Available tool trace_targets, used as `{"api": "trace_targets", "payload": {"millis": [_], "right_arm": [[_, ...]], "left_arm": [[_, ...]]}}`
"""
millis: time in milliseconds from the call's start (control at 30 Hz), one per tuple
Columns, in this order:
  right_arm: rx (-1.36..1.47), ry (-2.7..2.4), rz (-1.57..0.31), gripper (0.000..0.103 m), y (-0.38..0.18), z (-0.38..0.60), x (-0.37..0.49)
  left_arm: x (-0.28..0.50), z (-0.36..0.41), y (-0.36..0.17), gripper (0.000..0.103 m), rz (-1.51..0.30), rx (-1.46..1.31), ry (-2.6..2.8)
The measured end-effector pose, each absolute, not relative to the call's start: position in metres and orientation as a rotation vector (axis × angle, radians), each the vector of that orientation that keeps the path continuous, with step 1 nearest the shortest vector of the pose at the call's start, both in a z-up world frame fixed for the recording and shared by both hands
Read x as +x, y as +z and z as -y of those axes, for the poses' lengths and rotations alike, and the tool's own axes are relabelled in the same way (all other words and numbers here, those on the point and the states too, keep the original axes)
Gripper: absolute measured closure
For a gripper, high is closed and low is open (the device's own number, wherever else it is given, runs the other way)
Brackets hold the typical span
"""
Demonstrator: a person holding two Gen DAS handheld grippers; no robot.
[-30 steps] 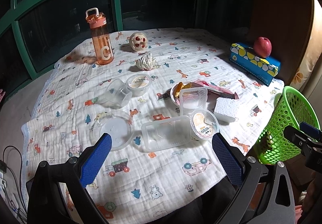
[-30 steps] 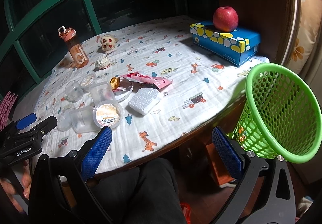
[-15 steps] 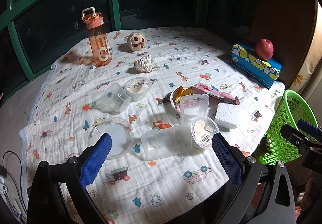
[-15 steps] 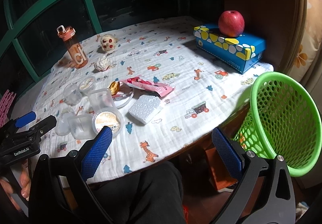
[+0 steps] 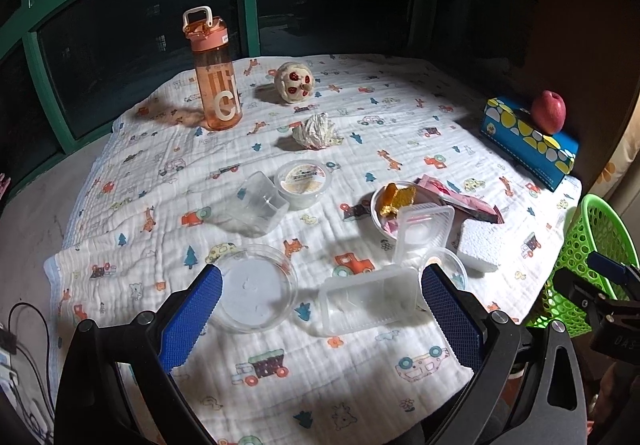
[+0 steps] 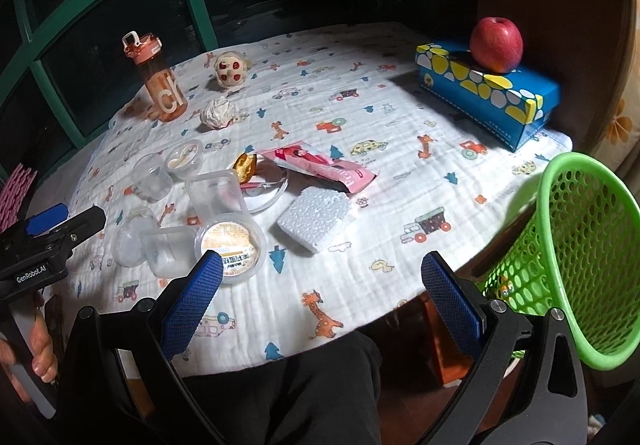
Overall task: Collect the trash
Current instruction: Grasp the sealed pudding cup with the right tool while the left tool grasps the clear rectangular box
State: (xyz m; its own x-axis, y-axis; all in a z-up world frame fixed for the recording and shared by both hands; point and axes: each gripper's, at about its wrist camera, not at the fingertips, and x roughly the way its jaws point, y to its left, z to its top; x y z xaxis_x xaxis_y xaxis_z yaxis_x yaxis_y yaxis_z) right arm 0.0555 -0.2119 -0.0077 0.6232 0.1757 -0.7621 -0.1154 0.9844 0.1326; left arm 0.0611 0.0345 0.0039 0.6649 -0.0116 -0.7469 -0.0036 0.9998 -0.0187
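A cloth-covered surface strewn with empty packaging, with both grippers poised over its near edge and nothing yet picked up. The green basket stands off the right-hand edge, below the cloth, and looks the likely place for the trash.

The left gripper hangs with jaws spread wide and empty above a clear tray and a round lid; the right gripper is likewise released and empty, its left pad just over a labelled tub.

Further in lie a foam block, a pink wrapper, a dish holding crust scraps, a square cup and a paper wad. The bottle, box and apple appear to be keepers.

Judged from here, the opening pick is best made on the nearest piece. The thin clear plastic will likely flex and slip, so the jaws should straddle a rim or short side, close gently and lift straight before swinging right to the basket. Stacked pieces touch one another, so a careless lift may drag a neighbour along. The right gripper sits nearer the basket and suits the tub or foam.
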Motion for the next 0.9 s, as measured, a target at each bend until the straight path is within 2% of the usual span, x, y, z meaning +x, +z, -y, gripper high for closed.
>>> {"api": "trace_targets", "payload": {"millis": [733,900], "right_arm": [[0.015,0.358,-1.005,0.005,-0.067,0.137,0.097],[0.03,0.364,-1.047,0.009,-0.083,0.134,0.107]], "left_arm": [[0.085,-0.084,-0.011,0.006,-0.86,0.02,-0.08],[0.088,-0.084,-0.023,0.007,-0.88,0.054,-0.191]]}}
